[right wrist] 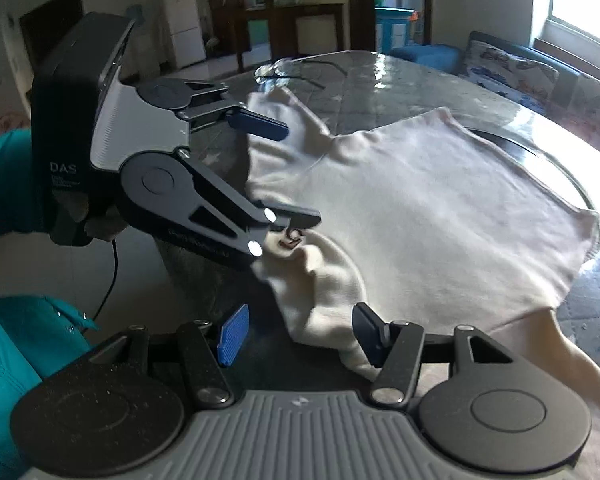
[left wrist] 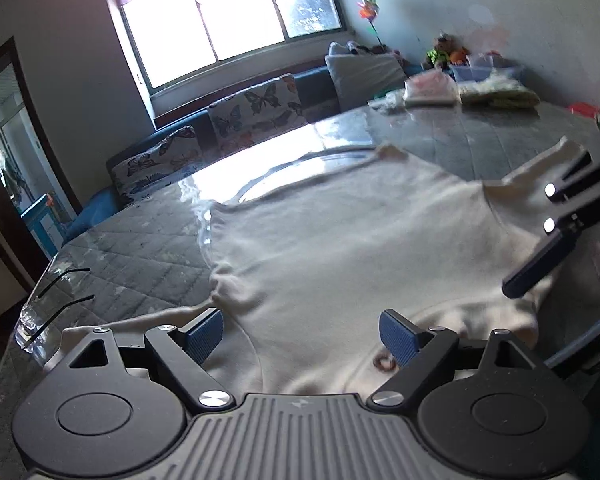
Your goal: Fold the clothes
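Observation:
A cream long-sleeved top (left wrist: 340, 240) lies spread flat on the quilted grey table (left wrist: 132, 264), its neck label (left wrist: 382, 362) close in front of me. My left gripper (left wrist: 300, 336) hovers open over the neck edge, blue pads wide apart with nothing pressed between them. In the right wrist view the left gripper (right wrist: 288, 172) stands open above the top (right wrist: 420, 208), its lower finger beside the label (right wrist: 294, 240). My right gripper (right wrist: 302, 334) is open at the bunched near corner; the cloth touches only its right-hand pad. It also shows from the side, the right gripper (left wrist: 532, 322).
Folded spectacles (left wrist: 48, 308) lie at the table's left edge. Piles of clothes (left wrist: 496, 92) and plastic boxes sit at the far end. A sofa with butterfly cushions (left wrist: 252, 112) runs under the window. A person's teal sleeve (right wrist: 4, 184) holds the left gripper.

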Demonstrator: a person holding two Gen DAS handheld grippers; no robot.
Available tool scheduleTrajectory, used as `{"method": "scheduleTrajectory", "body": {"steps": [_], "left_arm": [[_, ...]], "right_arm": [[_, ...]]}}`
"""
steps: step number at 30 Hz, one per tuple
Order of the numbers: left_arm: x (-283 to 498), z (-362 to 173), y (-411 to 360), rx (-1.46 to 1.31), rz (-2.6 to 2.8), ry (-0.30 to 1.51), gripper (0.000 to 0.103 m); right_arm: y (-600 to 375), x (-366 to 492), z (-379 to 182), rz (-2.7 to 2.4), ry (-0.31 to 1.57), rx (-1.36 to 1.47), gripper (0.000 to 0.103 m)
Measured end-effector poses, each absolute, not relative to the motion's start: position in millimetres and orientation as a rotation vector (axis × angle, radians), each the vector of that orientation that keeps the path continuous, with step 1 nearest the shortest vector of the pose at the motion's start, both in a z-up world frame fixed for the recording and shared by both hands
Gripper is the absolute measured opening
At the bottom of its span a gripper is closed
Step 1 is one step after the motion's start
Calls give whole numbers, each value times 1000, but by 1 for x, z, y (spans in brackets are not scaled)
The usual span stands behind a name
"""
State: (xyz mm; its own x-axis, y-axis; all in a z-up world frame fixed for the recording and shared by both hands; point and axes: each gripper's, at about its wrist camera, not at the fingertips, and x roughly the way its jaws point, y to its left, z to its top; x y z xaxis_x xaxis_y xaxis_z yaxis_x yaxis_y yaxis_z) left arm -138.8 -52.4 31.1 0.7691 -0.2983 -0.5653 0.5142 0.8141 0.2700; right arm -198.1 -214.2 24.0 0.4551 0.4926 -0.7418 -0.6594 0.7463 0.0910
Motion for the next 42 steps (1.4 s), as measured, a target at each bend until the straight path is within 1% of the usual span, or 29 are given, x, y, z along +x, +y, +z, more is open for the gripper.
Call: {"method": "scheduleTrajectory", "body": {"steps": [4, 9, 12, 14, 15, 16, 21, 23, 26, 28, 34, 42], "left_arm": [[-134, 40, -56, 390, -469, 527, 88], [-126, 44, -70, 322, -519, 579, 89], [-122, 45, -81, 294, -531, 606, 90], [-120, 46, -88, 281, -529, 625, 93], [-119, 47, -91, 276, -527, 634, 94], [-119, 47, -95, 272, -527, 643, 96], [-117, 45, -114, 278, -516, 691, 100], [-117, 43, -120, 267, -505, 716, 103], [-113, 39, -125, 255, -482, 762, 103], [-110, 35, -127, 248, -461, 801, 103], [-104, 27, -131, 235, -423, 889, 103], [-95, 18, -131, 203, -392, 984, 103]], "right_arm": [[-231, -203, 29, 664, 827, -203, 62], [-266, -203, 29, 524, 825, -105, 70], [-289, -204, 30, 434, 818, -43, 72], [-304, -205, 30, 379, 810, -6, 81], [-310, -206, 30, 349, 804, 1, 82], [-316, -207, 30, 319, 798, 9, 82], [-341, -206, 24, 174, 791, 79, 84], [-349, -204, 19, 126, 792, 120, 86], [-358, -203, 14, 69, 781, 152, 87], [-361, -202, 11, 31, 773, 157, 90], [-366, -197, 0, -17, 784, 196, 92], [-362, -194, -3, -23, 785, 188, 100]]}}
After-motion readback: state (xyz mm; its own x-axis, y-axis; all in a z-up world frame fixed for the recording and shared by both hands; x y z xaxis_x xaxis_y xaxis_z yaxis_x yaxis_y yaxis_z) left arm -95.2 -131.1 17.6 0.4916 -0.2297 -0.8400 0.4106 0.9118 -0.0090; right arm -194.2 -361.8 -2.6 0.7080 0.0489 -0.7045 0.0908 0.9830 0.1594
